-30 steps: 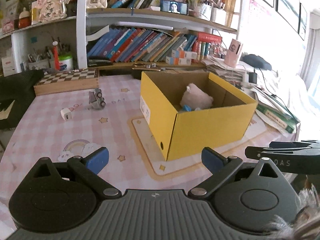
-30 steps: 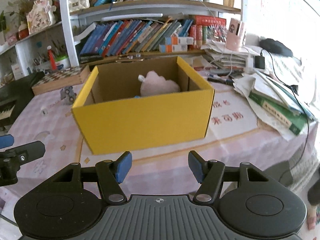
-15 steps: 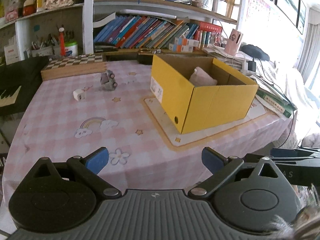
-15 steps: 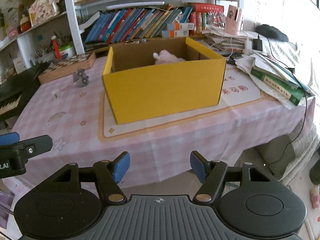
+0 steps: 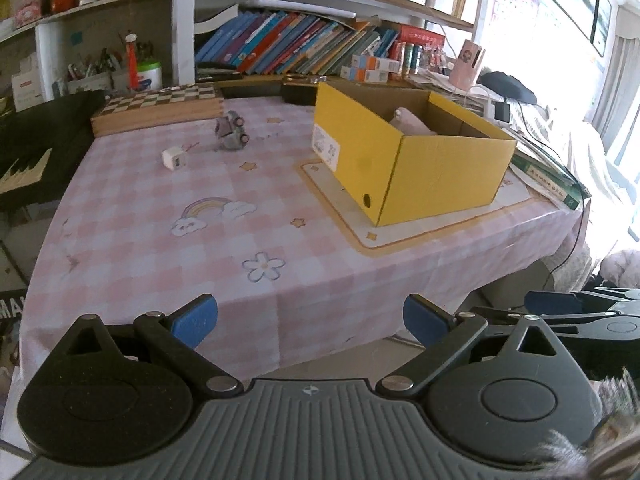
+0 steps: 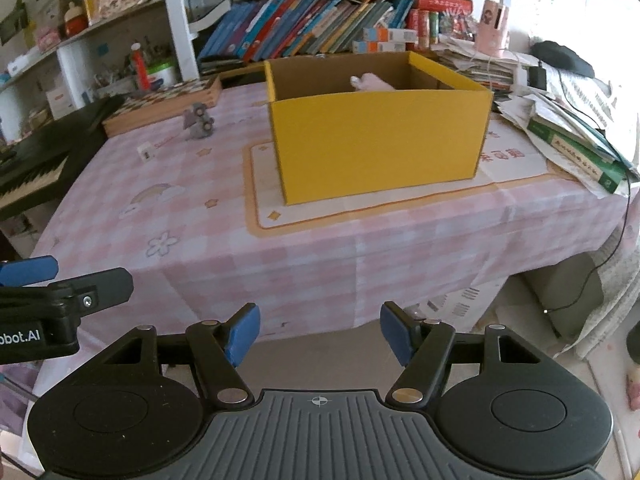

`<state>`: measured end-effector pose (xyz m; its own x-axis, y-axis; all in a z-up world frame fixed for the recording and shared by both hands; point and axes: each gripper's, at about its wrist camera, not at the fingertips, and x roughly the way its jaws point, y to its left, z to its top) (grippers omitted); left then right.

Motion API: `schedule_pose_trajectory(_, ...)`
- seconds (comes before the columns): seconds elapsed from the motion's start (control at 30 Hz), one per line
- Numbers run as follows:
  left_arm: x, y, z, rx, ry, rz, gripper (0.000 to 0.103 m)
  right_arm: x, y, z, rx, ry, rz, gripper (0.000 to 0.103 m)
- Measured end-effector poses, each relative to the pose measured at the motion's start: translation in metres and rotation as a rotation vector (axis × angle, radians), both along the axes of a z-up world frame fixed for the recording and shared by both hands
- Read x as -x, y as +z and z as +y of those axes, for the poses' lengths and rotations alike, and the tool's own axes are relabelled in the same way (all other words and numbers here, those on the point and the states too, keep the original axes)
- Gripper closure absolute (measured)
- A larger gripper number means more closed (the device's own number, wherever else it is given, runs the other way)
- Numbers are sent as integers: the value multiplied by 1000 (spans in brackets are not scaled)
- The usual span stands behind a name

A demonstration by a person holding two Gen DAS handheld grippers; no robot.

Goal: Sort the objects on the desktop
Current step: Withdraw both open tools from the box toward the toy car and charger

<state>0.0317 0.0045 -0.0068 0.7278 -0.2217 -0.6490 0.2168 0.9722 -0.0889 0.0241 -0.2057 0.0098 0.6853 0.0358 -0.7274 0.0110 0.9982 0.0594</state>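
A yellow cardboard box (image 5: 436, 172) (image 6: 380, 140) stands on a mat on the pink checked table, with a pale plush toy (image 5: 412, 122) (image 6: 370, 81) inside. A small grey toy car (image 5: 231, 131) (image 6: 199, 121) and a white cube (image 5: 174, 157) (image 6: 145, 151) lie on the far left part of the table. My left gripper (image 5: 310, 318) is open and empty, held off the table's front edge. My right gripper (image 6: 319, 334) is open and empty, also off the front edge, to the right of the left one.
A wooden chessboard box (image 5: 156, 106) lies at the table's back left. Bookshelves (image 5: 304, 46) stand behind the table. Stacked papers and a green book (image 6: 576, 152) sit at the right edge. A keyboard (image 6: 28, 180) is on the left. Cables (image 6: 600, 256) hang off the right side.
Both grippers have pulled back and away from the table; the box and table now look smaller and farther. Both stayed open and empty.
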Motion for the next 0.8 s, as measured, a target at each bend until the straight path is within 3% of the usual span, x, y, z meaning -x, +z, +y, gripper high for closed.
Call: schedule_pose_trajectory(0.8,18,11,88,25,239,-58,3,-19,13,93,30,258,-45,34)
